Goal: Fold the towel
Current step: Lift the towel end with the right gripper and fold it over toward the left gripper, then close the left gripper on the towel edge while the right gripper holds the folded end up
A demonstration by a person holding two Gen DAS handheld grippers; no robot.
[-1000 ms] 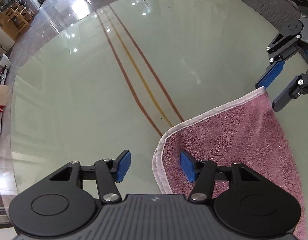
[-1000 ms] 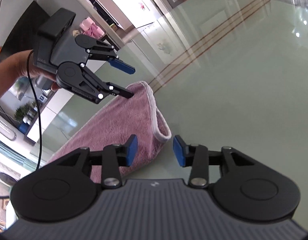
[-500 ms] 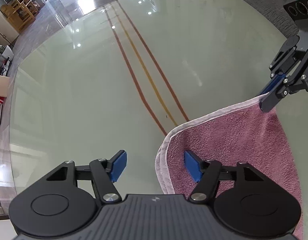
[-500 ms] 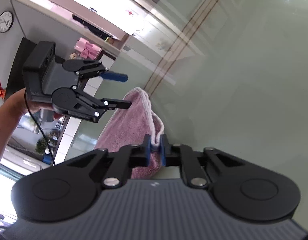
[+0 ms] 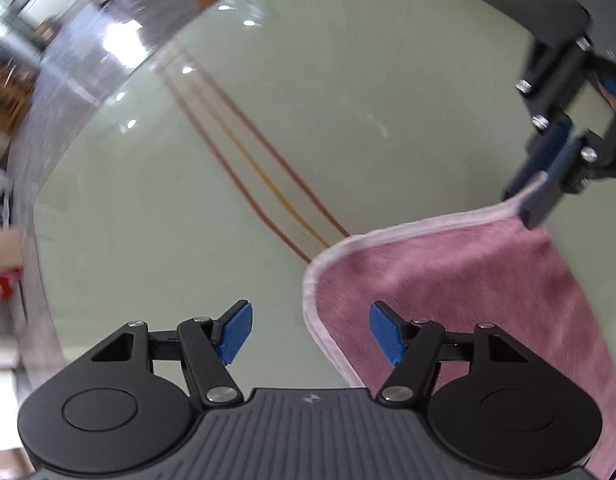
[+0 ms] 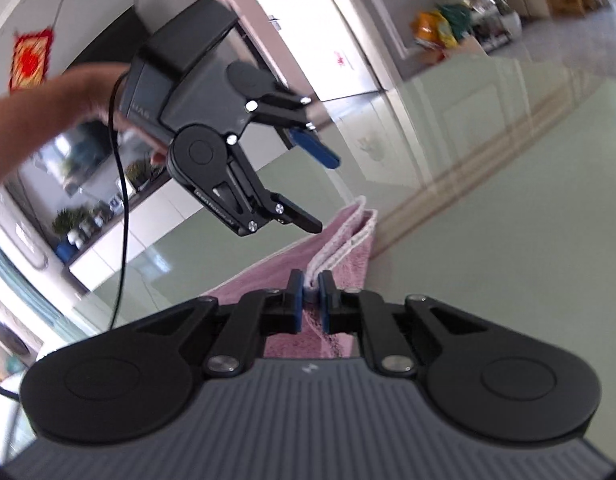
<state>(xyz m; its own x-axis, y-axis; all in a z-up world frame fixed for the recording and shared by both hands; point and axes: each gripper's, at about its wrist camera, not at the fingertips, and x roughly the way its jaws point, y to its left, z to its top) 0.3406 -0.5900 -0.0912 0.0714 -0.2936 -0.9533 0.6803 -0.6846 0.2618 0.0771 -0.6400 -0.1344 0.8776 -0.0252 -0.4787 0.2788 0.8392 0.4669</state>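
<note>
Pink towel sits lower right of my left wrist view, already doubled, white-piped hem curving across the pale green glass table. One corner is lifted off the glass at the right edge of that frame. In the right wrist view the towel is centre frame, its stacked hems running up from my pads.

Right gripper is clamped tight on that hemmed corner, both layers pinched. Left gripper is spread wide, holding nothing; the towel's left hem lies between its fingers but the pads aren't pressing it. Its jaws have just been opening then easing in slightly.

Handling, my guess: light, soft terry, limp, sags between holds, could slide on slick glass. The hem looks like the firmest spot, so I'd take the near corner with the left, catching both layers, otherwise the lower layer may drop out.

Brown and yellow stripes run diagonally under the glass, mid frame.
</note>
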